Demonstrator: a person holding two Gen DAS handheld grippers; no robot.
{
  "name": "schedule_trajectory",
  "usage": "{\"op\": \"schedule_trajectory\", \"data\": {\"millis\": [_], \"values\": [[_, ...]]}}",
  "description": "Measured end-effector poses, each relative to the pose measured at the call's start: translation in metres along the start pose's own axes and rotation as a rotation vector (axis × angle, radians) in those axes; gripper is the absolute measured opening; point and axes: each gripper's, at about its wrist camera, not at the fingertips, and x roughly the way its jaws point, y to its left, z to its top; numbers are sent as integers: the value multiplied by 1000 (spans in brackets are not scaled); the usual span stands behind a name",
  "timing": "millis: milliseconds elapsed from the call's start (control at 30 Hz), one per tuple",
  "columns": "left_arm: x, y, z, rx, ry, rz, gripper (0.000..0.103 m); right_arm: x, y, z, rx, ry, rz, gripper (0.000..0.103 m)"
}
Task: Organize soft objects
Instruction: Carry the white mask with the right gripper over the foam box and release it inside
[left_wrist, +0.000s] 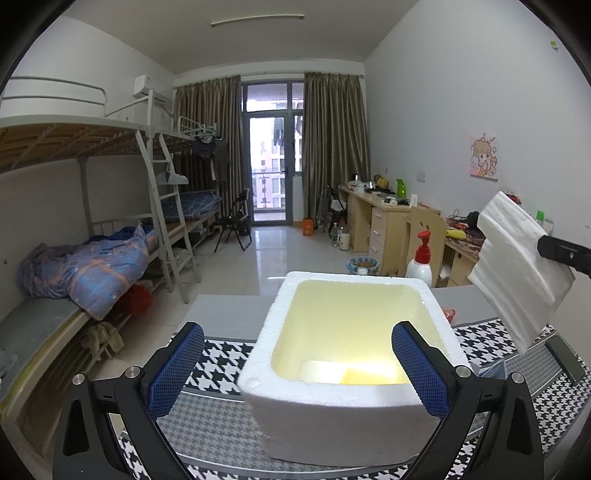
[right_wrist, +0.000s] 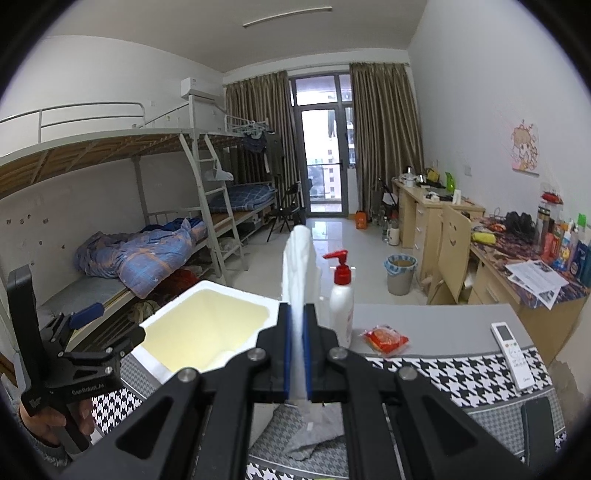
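Above the worktop (right_wrist: 436, 328), to the right of the foam box (left_wrist: 347, 369), the right gripper (right_wrist: 296, 354) was clamped tight on a folded white towel (right_wrist: 300, 266), which stood up between its blue pads and hung clear of the surface. The left gripper (left_wrist: 295, 369) was spread wide with nothing in it, its fingers straddling the box's near rim. Carrying the towel to the box looked like the step in hand; next it would need moving left over the opening, lowering and letting go.

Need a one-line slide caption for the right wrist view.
Right gripper clamps a folded white cloth upright beside the open foam box on the houndstooth mat.
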Motion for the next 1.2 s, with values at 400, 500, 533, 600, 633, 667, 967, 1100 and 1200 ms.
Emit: {"op": "schedule_trajectory", "data": {"millis": [400,500,533,600,633,667,967,1100,1200], "values": [[-11,17,-14,-19,3,10,102,3,23,16,-45,-25,31,8],[-13,22,-20,-27,10,8,102,5,32,18,-60,-25,47,8],[-13,22,-22,-29,14,8,102,5,35,19,-62,-25,51,8],[-13,25,-26,-36,23,7,102,6,40,19,-73,-25,61,8],[-12,26,-28,-37,27,7,102,7,43,20,-77,-25,67,8],[-12,27,-30,-38,29,10,102,8,45,20,-80,-24,72,8],[-13,33,-41,-55,42,15,102,25,62,19,-103,20,111,8],[-13,34,-47,-61,55,11,102,28,68,19,-114,33,124,8],[-11,36,-50,-69,62,11,102,33,72,19,-124,50,134,8]]}}
